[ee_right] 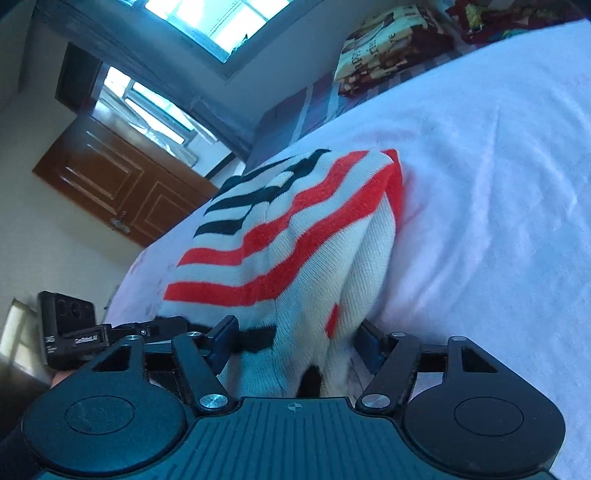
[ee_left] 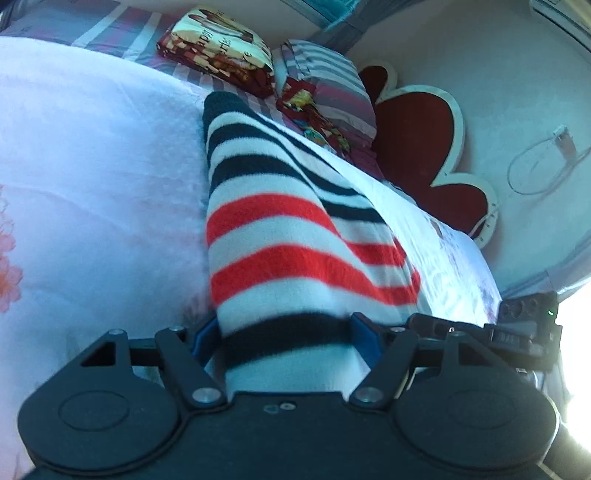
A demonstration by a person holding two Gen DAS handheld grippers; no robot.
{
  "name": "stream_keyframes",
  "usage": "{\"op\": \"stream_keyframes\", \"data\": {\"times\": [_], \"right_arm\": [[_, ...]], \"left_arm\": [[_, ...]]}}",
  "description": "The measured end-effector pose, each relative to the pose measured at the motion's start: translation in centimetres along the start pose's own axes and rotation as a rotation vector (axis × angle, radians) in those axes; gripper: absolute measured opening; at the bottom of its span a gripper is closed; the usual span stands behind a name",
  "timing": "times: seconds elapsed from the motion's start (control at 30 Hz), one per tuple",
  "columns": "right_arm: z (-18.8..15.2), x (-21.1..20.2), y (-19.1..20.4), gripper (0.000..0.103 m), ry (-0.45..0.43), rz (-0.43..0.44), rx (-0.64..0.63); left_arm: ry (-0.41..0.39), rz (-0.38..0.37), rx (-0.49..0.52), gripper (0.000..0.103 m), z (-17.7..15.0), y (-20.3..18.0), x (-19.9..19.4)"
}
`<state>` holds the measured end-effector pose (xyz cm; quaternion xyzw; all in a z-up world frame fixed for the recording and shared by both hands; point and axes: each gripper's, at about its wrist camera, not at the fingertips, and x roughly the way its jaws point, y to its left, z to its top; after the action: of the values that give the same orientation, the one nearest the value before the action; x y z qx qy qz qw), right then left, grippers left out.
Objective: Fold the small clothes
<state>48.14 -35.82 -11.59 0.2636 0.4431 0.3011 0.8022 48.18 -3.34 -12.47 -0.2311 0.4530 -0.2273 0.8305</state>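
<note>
A small striped knit garment (ee_left: pixel 273 221), white with red and dark navy bands, lies on a pale pink blanket (ee_left: pixel 92 166) on the bed. My left gripper (ee_left: pixel 286 336) is shut on its near hem, the blue pads pressing the navy band from both sides. In the right wrist view the same garment (ee_right: pixel 295 236) is bunched and doubled over, and my right gripper (ee_right: pixel 295 343) is shut on its near edge. The other gripper's body (ee_right: pixel 74 332) shows at the left, close by.
Folded patterned bedding (ee_left: pixel 218 48) and striped pillows (ee_left: pixel 328 85) sit at the head of the bed. A red flower-shaped headboard (ee_left: pixel 424 147) stands against the wall. A brown wooden door (ee_right: pixel 122 184) and windows (ee_right: pixel 221 22) lie beyond the bed's far side.
</note>
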Motion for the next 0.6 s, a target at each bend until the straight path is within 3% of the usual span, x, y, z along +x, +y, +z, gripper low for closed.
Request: {"op": "stream_keyframes", "data": {"times": [0.07, 0.17, 0.2, 0.23, 0.4, 0.6], "right_arm": [[-0.5, 1.0, 2.3, 0.042, -0.019, -0.111, -0.102], [-1.8, 1.0, 5.1, 0.036, -0.065, -0.211, -0.253], [-2.1, 0.8, 5.6, 0.035, -0.080, -0.225, -0.272], [-2.4, 0.8, 5.9, 0.035, -0.094, -0.227, -0.281], [-3.2, 1.1, 8.0, 0.034, -0.120, -0.268, -0.340], [-4.1, 0.3, 10.3, 0.034, -0.151, -0.288, -0.368]], "left_arm": [[0.002, 0.054, 0.061, 0.071, 0.1, -1.4, 0.6], [0.011, 0.078, 0.157, 0.061, 0.0, -3.2, 0.9], [0.002, 0.068, 0.165, 0.050, 0.1, -3.4, 0.5], [-0.006, 0.065, 0.167, 0.049, 0.2, -3.5, 0.1], [-0.027, 0.147, 0.277, 0.047, -0.6, -5.8, -0.5], [-0.054, 0.140, 0.314, 0.047, -0.9, -7.4, -2.3]]}}
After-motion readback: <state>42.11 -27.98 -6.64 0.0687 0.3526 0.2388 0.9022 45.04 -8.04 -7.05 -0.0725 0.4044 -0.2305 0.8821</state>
